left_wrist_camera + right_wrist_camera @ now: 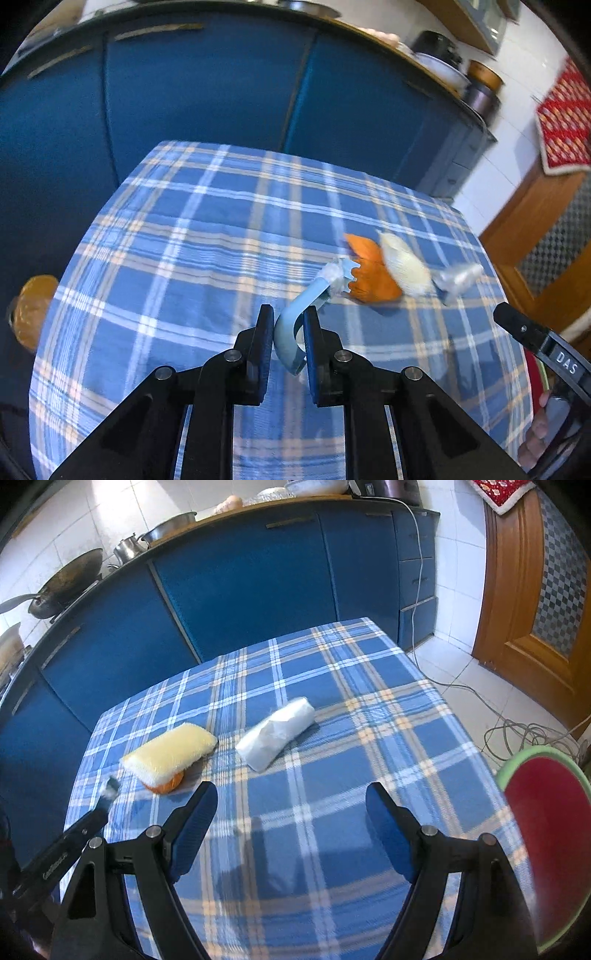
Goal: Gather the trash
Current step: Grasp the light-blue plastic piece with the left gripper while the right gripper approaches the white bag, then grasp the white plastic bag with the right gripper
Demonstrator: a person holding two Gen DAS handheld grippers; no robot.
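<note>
My left gripper is shut on a curved light-blue plastic strip whose jagged, crumpled far end hangs above the checked tablecloth. Beyond it lie an orange piece, a yellow-white sponge and a crumpled white plastic wrapper. In the right wrist view my right gripper is open and empty above the cloth, with the sponge on the orange piece to its left front and the wrapper ahead. The left gripper's tip shows at the left.
Blue kitchen cabinets stand behind the table. A wok and pots sit on the counter. A red and green round stool is at the right, with cables on the tiled floor and a wooden door beyond.
</note>
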